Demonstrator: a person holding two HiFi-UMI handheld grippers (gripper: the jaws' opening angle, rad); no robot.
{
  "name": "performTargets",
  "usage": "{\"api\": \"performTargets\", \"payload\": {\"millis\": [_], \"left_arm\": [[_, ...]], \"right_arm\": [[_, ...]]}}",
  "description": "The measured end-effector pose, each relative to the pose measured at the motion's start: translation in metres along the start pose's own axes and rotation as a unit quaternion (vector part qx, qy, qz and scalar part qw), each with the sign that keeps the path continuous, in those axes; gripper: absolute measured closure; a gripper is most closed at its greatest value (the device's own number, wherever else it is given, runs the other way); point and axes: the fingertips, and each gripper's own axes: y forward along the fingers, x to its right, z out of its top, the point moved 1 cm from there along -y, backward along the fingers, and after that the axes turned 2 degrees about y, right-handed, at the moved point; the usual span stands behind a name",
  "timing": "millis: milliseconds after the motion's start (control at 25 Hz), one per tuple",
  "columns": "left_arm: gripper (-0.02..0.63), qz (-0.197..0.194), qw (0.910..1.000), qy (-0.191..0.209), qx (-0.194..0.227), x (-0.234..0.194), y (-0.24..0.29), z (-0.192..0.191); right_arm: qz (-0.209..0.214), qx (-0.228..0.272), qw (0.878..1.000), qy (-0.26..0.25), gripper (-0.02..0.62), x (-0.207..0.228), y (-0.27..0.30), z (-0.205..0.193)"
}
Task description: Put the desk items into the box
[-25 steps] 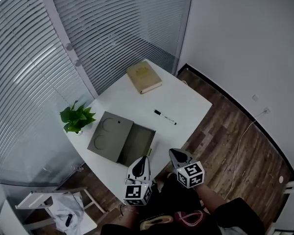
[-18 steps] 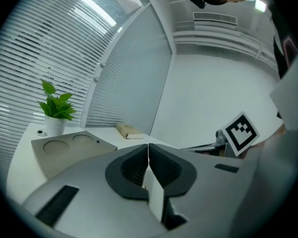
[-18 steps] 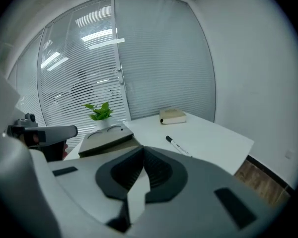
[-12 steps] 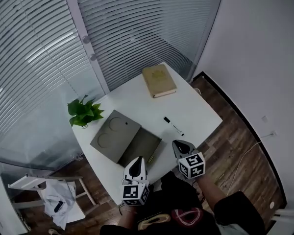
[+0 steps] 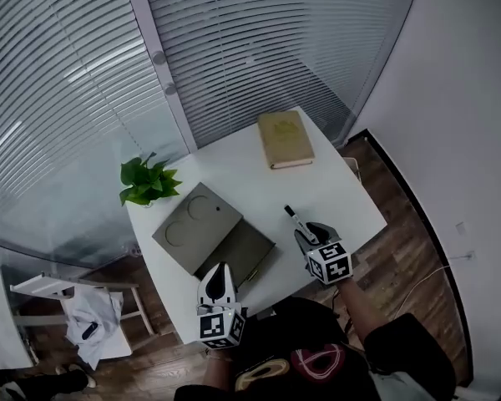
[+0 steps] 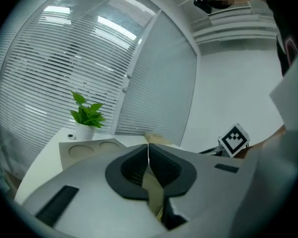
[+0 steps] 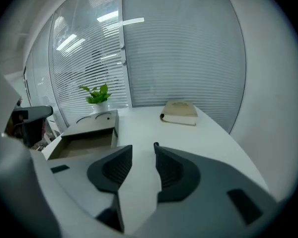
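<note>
Our right gripper (image 5: pixel 306 230) tilts down beside the pen (image 5: pixel 293 216), empty jaws just parting; our left gripper (image 5: pixel 220 269) lies level, jaws together.

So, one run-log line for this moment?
left gripper: shut, empty | right gripper: jaws just opening, nothing between, near pen | box: open | book: on table

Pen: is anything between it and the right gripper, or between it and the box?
Nothing visible. The right gripper, jaws just opening with nothing between them, hovers close by the pen; only bare table separates pen and open box.
</note>
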Motion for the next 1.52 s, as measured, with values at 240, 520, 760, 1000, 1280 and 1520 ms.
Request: {"api": "performTargets", "payload": {"millis": [240,520,760,1000,1280,1520], "left_arm": [[0.586,0.063,0.998,-0.009,0.007,-0.011,-0.001,0.002],[0.586,0.11,0.9932,-0.034,-0.013,-0.011,-0.018,-0.014],[0.586,0.147,0.9875,-0.05,-0.024,-0.022,-0.032,-0.03],[0.586,0.171,0.9836,-0.056,-0.02,-0.033,-0.045,-0.032],[0.586,0.178,0.9822,-0.056,-0.019,-0.042,-0.048,-0.032],[0.586,0.172,0.9836,-0.051,-0.016,-0.043,-0.046,-0.029]], "right_arm": [[0.022,-0.062,0.997,-0.026,0.426,0.015,0.035,-0.021],[0.021,-0.1,0.993,-0.051,0.426,0.034,0.057,-0.035],[0.02,-0.121,0.991,-0.06,0.428,0.043,0.072,-0.041],[0.019,-0.129,0.99,-0.048,0.433,0.044,0.078,-0.043],[0.018,-0.129,0.99,-0.05,0.451,0.041,0.079,-0.044],[0.015,-0.133,0.99,-0.051,0.49,0.037,0.079,-0.045]]}}
